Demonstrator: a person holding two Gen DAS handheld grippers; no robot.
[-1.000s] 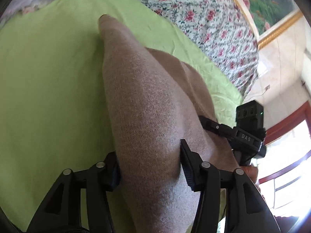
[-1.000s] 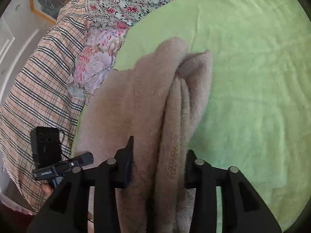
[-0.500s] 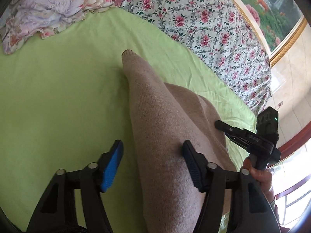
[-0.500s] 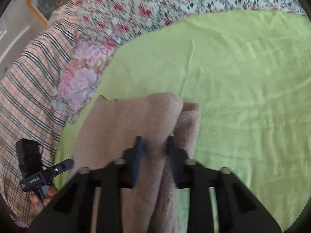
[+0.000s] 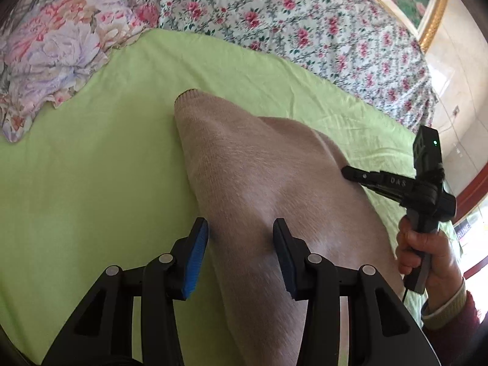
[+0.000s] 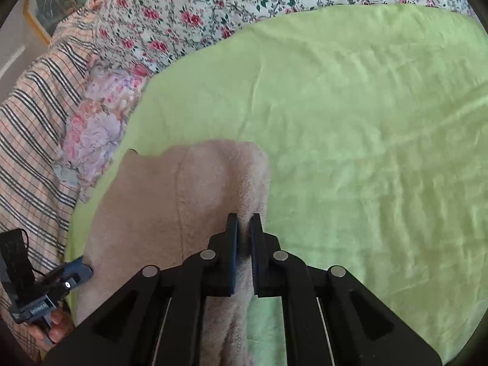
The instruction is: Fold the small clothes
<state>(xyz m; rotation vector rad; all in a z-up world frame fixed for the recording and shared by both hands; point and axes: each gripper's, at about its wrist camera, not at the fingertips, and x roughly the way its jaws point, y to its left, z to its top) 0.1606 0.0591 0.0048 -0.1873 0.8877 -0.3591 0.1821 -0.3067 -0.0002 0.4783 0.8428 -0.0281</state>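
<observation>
Now the right tongs [image 6: 243, 228] are shut tight on a bunch of the sweater [image 6: 170, 201], near its right edge. The left tongs [image 5: 241, 238] are open, with the sweater lying between the two fingers and not pinched. The blue pad on the left finger sits just beside the cloth.

The sweater is soft, tan and fuzzy. It lies on the green sheet [image 6: 350, 128] on the bed, with its far end pointing to the pillows.

The step now looks like making a fold. To do it well, I think the left tongs should close on the cloth first, so both sides lift together. Then both hands should move at the same speed and keep the edge straight. The knit is floppy and can sag or slip, so a slow pull is best. Lay it down flat, then let go.

Around the sweater, the green sheet is a bit wrinkled but has lots of room on the right. At the far left sits a purple flower pillow [image 5: 55, 61], with a striped blanket [image 6: 33, 128] beside it. A rose quilt [image 5: 289, 24] lies along the far side. None of them touch the sweater, so nothing is in the way.
</observation>
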